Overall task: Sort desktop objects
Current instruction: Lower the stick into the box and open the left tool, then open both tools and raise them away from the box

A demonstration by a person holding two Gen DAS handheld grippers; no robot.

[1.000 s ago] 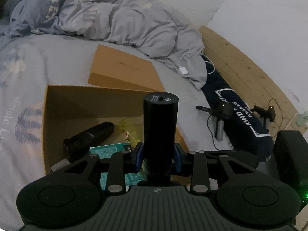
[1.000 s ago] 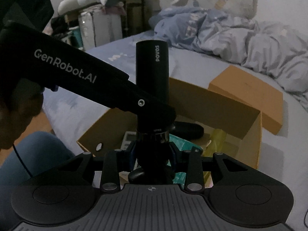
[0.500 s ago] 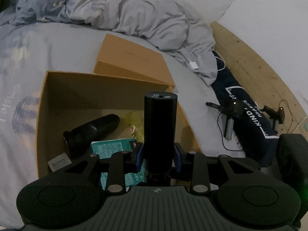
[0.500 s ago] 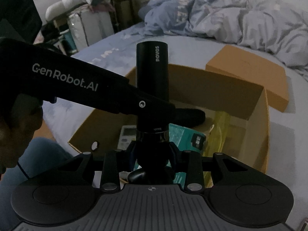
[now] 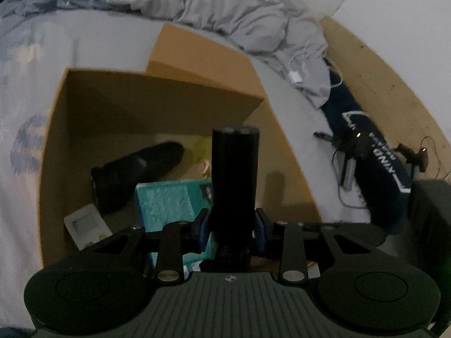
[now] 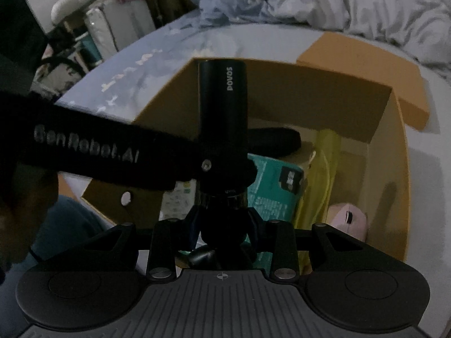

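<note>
Both tools [image 5: 232, 226] [image 6: 222, 225] clamp black POVOS cylinder [image 6: 222, 112]; teal box [image 6: 270, 191] print blurred, unreadable.

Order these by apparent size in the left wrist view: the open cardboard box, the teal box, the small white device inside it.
1. Open cardboard box, clearly the largest; it contains the other two.
2. Teal box, partly hidden behind the hand-held gripper, so its full extent is uncertain.
3. Small white device, the smallest.

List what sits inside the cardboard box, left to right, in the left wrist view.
White remote → black cylinder lying down → teal box → upright black cylinder clamped in the left gripper.
</note>
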